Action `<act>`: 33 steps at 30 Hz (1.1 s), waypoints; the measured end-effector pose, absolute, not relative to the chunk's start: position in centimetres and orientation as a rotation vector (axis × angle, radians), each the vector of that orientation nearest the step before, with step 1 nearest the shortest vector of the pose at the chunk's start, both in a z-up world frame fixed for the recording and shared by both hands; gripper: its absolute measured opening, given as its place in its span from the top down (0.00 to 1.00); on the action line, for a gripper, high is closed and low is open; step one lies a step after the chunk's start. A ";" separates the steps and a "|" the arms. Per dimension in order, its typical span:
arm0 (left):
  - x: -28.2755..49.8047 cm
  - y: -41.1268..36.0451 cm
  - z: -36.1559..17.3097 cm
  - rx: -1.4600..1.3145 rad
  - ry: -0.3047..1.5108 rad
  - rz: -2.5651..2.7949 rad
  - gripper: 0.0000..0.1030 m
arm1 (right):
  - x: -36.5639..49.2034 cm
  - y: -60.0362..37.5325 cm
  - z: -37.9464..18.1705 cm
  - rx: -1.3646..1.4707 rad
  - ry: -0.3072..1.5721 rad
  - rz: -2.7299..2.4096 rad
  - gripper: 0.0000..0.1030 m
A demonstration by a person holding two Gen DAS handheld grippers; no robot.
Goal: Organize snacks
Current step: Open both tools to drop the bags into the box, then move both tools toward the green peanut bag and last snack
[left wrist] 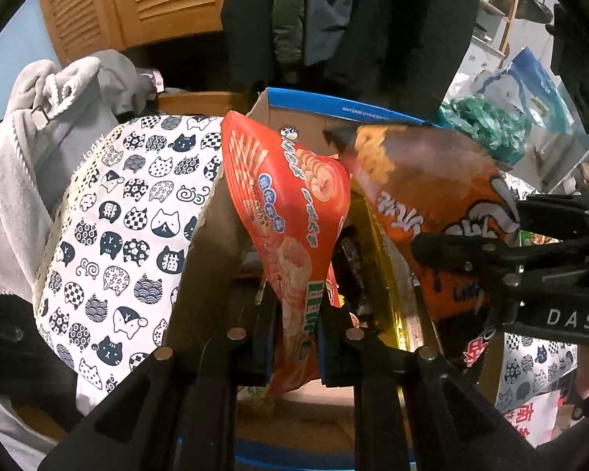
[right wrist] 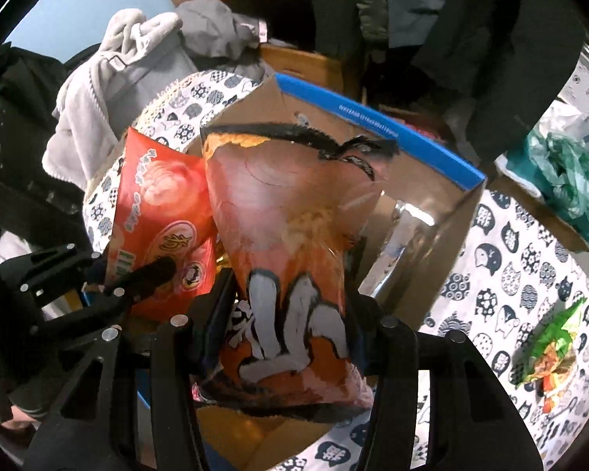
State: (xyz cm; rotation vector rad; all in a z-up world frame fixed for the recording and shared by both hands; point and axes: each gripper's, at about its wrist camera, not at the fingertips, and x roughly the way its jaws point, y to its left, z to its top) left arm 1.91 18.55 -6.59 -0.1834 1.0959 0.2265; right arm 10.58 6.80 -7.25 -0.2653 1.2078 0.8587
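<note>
My left gripper [left wrist: 296, 333] is shut on a red snack bag [left wrist: 290, 212] and holds it over the open cardboard box [left wrist: 333, 108]. My right gripper [right wrist: 290, 325] is shut on an orange snack bag [right wrist: 282, 235] with white lettering, also over the box [right wrist: 424, 212]. The two bags hang side by side and touch. The orange bag [left wrist: 432, 196] and the right gripper [left wrist: 491, 251] show at the right of the left wrist view. The red bag [right wrist: 165, 212] and the left gripper [right wrist: 137, 278] show at the left of the right wrist view. Dark packets lie inside the box.
The box stands on a cat-print tablecloth [left wrist: 129, 212]. A green snack bag [right wrist: 553, 345] lies on the cloth at the right. Grey clothing [left wrist: 39, 125] is piled at the left. A teal plastic bag [right wrist: 569, 172] sits behind. Dark coats hang behind the box.
</note>
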 end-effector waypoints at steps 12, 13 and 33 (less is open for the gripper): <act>1.8 17.9 -5.4 -0.128 1.089 0.268 0.42 | 11.2 5.6 -5.7 -0.175 1.194 0.859 0.32; 1.8 17.7 -5.1 -0.115 1.083 0.271 0.39 | 11.3 5.2 -5.2 -0.159 1.186 0.857 0.31; 2.5 11.4 -1.7 -0.019 1.024 0.187 0.21 | 10.3 -4.8 -1.2 -0.199 1.063 0.708 0.24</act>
